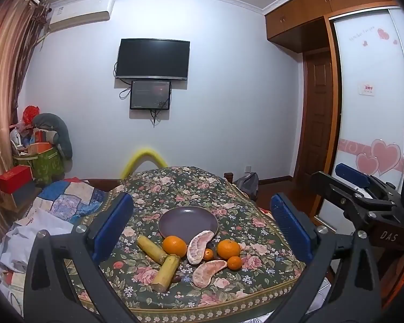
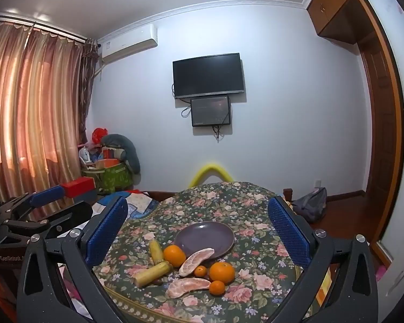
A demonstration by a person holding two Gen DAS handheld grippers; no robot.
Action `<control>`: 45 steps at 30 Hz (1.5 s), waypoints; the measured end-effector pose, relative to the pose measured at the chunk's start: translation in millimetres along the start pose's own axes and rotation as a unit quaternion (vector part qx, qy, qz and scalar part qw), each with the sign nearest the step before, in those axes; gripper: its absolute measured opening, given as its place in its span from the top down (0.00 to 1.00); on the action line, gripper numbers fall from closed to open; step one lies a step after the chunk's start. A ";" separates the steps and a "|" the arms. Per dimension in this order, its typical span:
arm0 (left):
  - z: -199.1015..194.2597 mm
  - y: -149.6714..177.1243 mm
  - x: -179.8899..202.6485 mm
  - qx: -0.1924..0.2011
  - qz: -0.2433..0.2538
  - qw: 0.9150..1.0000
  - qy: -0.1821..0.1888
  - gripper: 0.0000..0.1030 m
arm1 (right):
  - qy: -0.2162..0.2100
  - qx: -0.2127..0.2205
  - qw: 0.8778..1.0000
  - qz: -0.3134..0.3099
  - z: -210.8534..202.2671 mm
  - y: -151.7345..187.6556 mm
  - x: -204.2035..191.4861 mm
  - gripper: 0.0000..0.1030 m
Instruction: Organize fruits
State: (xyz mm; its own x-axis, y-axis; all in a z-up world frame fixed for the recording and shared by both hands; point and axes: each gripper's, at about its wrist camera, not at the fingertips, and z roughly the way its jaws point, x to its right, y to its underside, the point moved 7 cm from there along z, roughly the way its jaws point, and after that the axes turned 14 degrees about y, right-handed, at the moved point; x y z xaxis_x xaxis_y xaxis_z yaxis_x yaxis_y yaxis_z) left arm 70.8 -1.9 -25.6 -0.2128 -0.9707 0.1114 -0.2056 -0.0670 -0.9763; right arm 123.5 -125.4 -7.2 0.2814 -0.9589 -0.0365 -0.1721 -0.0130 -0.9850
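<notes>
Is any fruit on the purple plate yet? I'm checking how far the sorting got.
No, the purple plate is bare; one pomelo segment only leans on its near rim.

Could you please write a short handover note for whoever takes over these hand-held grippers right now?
Left hand-held gripper: open, holding nothing. Right hand-held gripper: open, holding nothing.
Purple plate sits on the floral tablecloth; one pomelo segment leans on its rim.
In front of the plate: two sugarcane pieces, two oranges, two small tangerines, another pomelo segment.
Done: nothing sorted yet.
Left: all the fruit.
</notes>
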 end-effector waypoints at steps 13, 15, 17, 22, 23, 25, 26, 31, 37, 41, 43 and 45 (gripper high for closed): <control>2.0 -3.1 -1.5 -0.005 -0.001 1.000 -0.001 0.00 | -0.001 0.001 1.000 0.002 -1.1 1.3 5.5 0.00; 2.0 -2.8 -1.6 -0.005 -0.002 1.000 -0.001 0.00 | -0.001 0.000 1.000 0.002 -0.2 1.5 6.3 0.00; 3.1 -2.1 -2.9 -0.006 -0.004 1.000 0.000 0.00 | 0.000 -0.001 1.000 0.001 -0.2 1.3 6.4 0.00; 3.5 -2.9 -6.0 -0.007 -0.007 1.000 -0.002 0.00 | -0.002 -0.003 1.000 0.002 -0.3 0.1 6.0 0.00; 3.6 -3.1 -6.5 -0.008 -0.008 1.000 -0.001 0.00 | -0.003 -0.004 1.000 0.002 1.0 0.5 5.3 0.00; 5.0 -3.4 -7.3 -0.008 -0.007 1.000 -0.002 0.00 | -0.003 -0.004 1.000 0.002 2.2 1.4 5.1 0.00; 5.1 -3.5 -7.2 -0.009 -0.007 1.000 -0.003 0.00 | -0.002 -0.003 1.000 0.002 2.3 1.3 5.3 0.00; 5.6 -3.7 -8.0 -0.009 -0.006 1.000 -0.004 0.00 | -0.003 -0.003 1.000 0.002 3.6 1.7 4.9 0.00; 7.2 -3.4 -8.6 -0.013 -0.006 1.000 -0.007 0.00 | -0.003 -0.003 1.000 0.001 3.7 2.6 4.9 0.00; 8.4 -3.6 -10.1 -0.014 -0.006 1.000 -0.008 0.00 | -0.004 -0.004 1.000 0.002 3.6 2.8 4.5 0.00; 8.8 -4.1 -9.9 -0.014 -0.006 1.000 -0.008 0.00 | -0.005 -0.004 1.000 0.001 3.3 3.0 3.8 0.00; 8.9 -4.2 -9.8 -0.014 -0.006 1.000 -0.007 0.00 | -0.005 -0.003 1.000 0.001 3.1 3.0 3.8 0.00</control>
State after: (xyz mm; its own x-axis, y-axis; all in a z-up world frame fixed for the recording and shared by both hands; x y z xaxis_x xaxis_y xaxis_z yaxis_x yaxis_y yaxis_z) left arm 82.3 5.9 -24.2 -0.1961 -0.9732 0.1205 -0.2355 -0.0726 -0.9692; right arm 127.0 -128.2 -10.8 0.2902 -0.9561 -0.0405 -0.1791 -0.0127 -0.9837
